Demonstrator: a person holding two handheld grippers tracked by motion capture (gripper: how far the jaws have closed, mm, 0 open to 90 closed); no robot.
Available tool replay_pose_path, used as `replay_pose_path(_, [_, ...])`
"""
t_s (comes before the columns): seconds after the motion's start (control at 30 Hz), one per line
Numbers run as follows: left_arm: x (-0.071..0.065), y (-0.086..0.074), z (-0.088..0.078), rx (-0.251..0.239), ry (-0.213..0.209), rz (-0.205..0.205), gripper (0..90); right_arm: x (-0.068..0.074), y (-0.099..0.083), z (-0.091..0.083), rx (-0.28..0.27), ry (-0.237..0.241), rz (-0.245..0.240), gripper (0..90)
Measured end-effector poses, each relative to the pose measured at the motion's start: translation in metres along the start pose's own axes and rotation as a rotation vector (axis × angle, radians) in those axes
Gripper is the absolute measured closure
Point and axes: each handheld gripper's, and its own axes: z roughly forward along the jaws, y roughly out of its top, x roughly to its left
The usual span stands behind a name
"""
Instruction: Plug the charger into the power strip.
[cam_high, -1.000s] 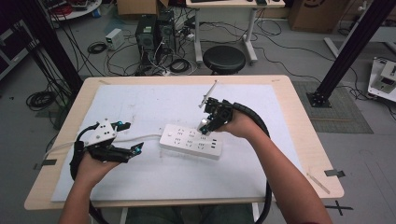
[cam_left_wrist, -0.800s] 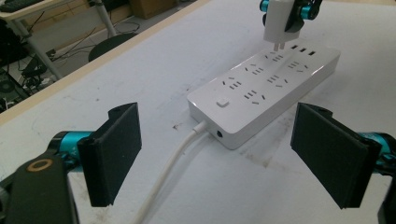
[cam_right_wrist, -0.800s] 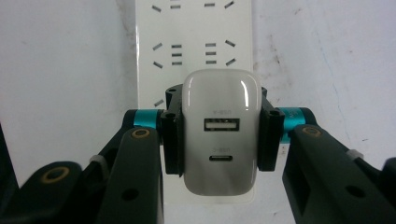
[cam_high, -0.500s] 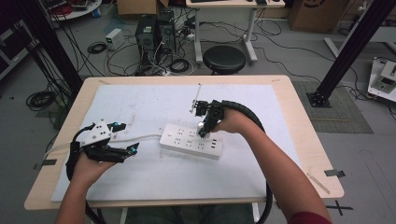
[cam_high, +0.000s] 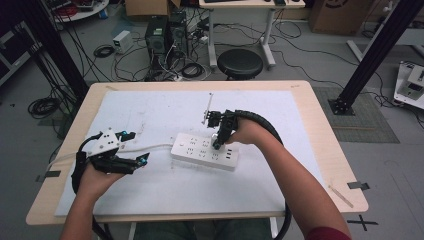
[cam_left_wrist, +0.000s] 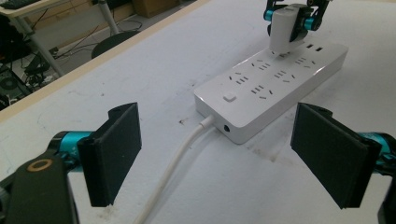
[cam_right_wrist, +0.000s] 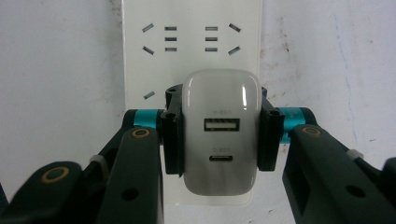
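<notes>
A white power strip (cam_high: 205, 151) lies on the white mat near the table's middle; its white cable (cam_left_wrist: 175, 161) runs left toward me. My right gripper (cam_high: 218, 142) points straight down over the strip, shut on a white USB charger (cam_right_wrist: 221, 130) whose two ports face the camera. In the left gripper view the charger (cam_left_wrist: 283, 30) sits at the strip's (cam_left_wrist: 271, 88) sockets, prongs touching or just above them. My left gripper (cam_high: 134, 161) rests low at the left of the strip, open, its black pads (cam_left_wrist: 112, 151) wide apart with nothing between them.
The white mat (cam_high: 150, 110) covers most of the wooden table (cam_high: 327, 150). A thin white rod (cam_high: 207, 107) sticks up behind the right gripper. A black stool (cam_high: 240, 62) and tangled cables lie on the floor beyond the far edge.
My right gripper has turned downward and lowered the charger onto the strip's sockets. The left gripper has stayed open and nearly still.
</notes>
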Motion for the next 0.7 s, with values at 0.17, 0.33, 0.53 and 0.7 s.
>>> replay_pose_path(0.17, [0.001,-0.001,0.001,0.004,0.003,-0.005,16.3,0.006,0.004,0.003,0.011,-0.027,-0.013,63.1])
replay_pose_path(0.33, [0.001,0.002,0.001,0.001,0.001,0.006,16.3,0.002,0.001,0.009,0.011,-0.015,0.018,63.4])
replay_pose_path(0.53, [0.001,0.004,0.003,0.014,0.003,0.009,16.2,-0.002,-0.002,0.01,-0.006,0.01,0.019,63.5])
replay_pose_path(0.7, [0.002,0.003,0.004,0.01,0.013,0.005,16.3,0.001,-0.004,0.015,-0.037,-0.006,0.011,63.8])
